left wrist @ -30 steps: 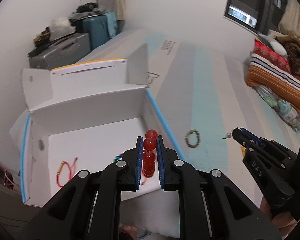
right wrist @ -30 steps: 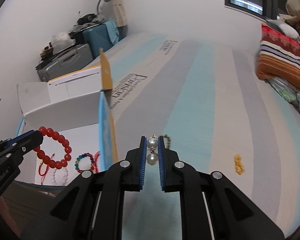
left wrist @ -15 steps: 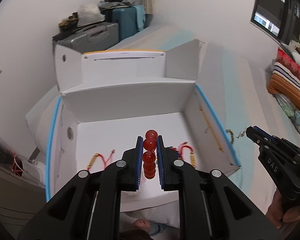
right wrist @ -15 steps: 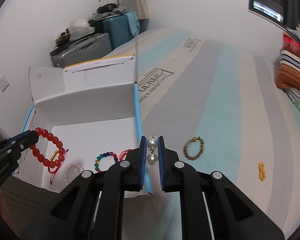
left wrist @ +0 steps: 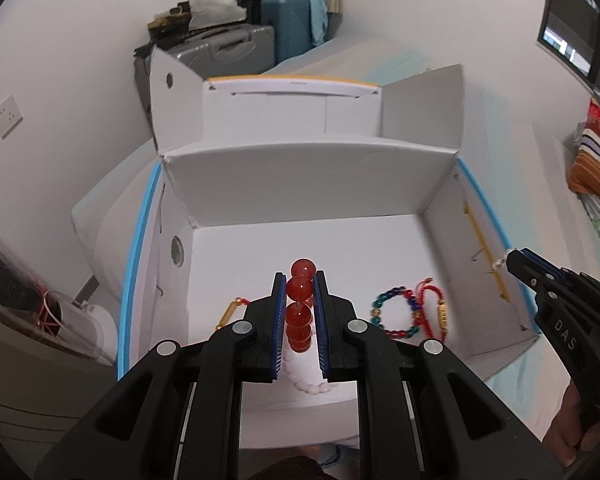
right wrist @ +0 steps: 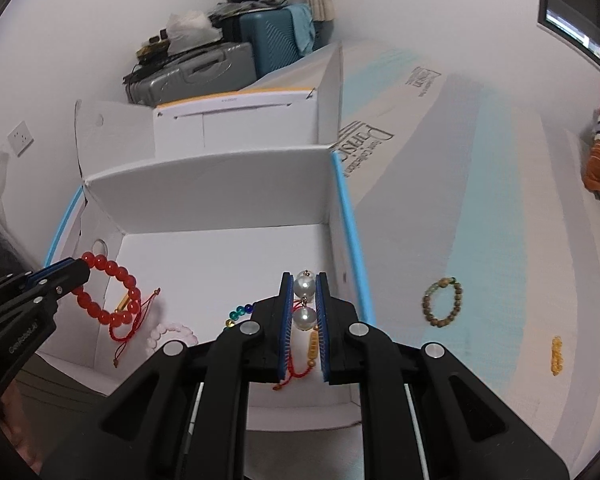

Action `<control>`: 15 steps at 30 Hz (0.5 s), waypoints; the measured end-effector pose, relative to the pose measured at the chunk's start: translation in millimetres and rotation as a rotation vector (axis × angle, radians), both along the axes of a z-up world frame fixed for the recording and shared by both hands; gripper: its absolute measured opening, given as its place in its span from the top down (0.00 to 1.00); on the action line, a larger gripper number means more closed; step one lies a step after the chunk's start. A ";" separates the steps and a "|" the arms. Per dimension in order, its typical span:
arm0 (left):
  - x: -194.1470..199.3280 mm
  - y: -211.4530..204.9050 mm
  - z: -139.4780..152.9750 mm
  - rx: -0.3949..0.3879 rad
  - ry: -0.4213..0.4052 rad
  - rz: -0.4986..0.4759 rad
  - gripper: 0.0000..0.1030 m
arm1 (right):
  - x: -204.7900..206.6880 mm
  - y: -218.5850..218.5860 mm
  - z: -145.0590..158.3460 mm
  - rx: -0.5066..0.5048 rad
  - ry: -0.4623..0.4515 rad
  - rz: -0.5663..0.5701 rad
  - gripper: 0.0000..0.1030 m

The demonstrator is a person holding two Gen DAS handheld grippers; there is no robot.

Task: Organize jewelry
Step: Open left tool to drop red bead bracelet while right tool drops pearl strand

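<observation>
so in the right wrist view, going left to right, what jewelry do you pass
red bead bracelet → pink bracelet → pearl piece in the right gripper → brown bead bracelet → small yellow piece

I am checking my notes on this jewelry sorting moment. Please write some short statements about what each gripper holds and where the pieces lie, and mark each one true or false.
1. The left gripper holds a bracelet of large red beads. True.
2. The right gripper is open and holds nothing. False: it is shut on a pearl piece.
3. A bracelet of multicoloured beads lies inside the white cardboard box. True.
4. A brown wooden-bead bracelet lies inside the box. False: it lies on the striped surface outside it.
5. A small yellow bead piece lies on the striped surface. True.
</observation>
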State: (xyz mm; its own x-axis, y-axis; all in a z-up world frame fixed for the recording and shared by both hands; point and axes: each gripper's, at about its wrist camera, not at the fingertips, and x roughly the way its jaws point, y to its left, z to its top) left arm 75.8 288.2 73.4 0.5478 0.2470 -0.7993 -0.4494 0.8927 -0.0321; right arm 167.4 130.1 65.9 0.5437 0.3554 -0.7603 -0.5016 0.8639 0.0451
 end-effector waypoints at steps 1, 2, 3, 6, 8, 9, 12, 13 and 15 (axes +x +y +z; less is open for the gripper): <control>1.4 2.8 -4.0 -0.001 0.009 0.009 0.87 | 0.8 3.4 -3.2 -0.002 0.010 0.007 0.90; 3.0 5.1 -8.0 -0.002 0.020 0.016 0.87 | 2.4 5.7 -6.5 -0.001 0.024 0.011 0.90; 4.4 6.7 -11.1 -0.003 0.027 0.019 0.87 | 3.4 6.9 -8.9 -0.005 0.030 0.010 0.90; 9.4 10.9 -23.4 -0.011 0.056 0.025 0.87 | 7.9 12.0 -16.2 -0.014 0.049 0.011 0.90; 12.0 12.0 -29.5 -0.008 0.070 0.029 0.87 | 10.5 17.2 -20.9 -0.025 0.057 0.020 0.90; 13.7 12.6 -32.4 -0.010 0.078 0.031 0.87 | 11.7 20.1 -23.5 -0.032 0.063 0.024 0.90; 17.5 15.7 -41.3 -0.013 0.105 0.039 0.87 | 15.3 25.7 -31.1 -0.041 0.086 0.029 0.90; 18.0 16.2 -43.1 -0.014 0.109 0.041 0.87 | 16.6 28.8 -33.6 -0.046 0.092 0.030 0.90; 19.2 18.0 -47.2 -0.022 0.119 0.044 0.87 | 19.0 31.2 -37.7 -0.054 0.105 0.031 0.90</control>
State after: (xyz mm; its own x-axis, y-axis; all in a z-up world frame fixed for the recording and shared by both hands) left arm 95.0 306.2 26.3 0.4376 0.2500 -0.8637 -0.4896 0.8719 0.0043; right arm 186.4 161.3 28.2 0.4490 0.3277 -0.8313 -0.5233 0.8505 0.0526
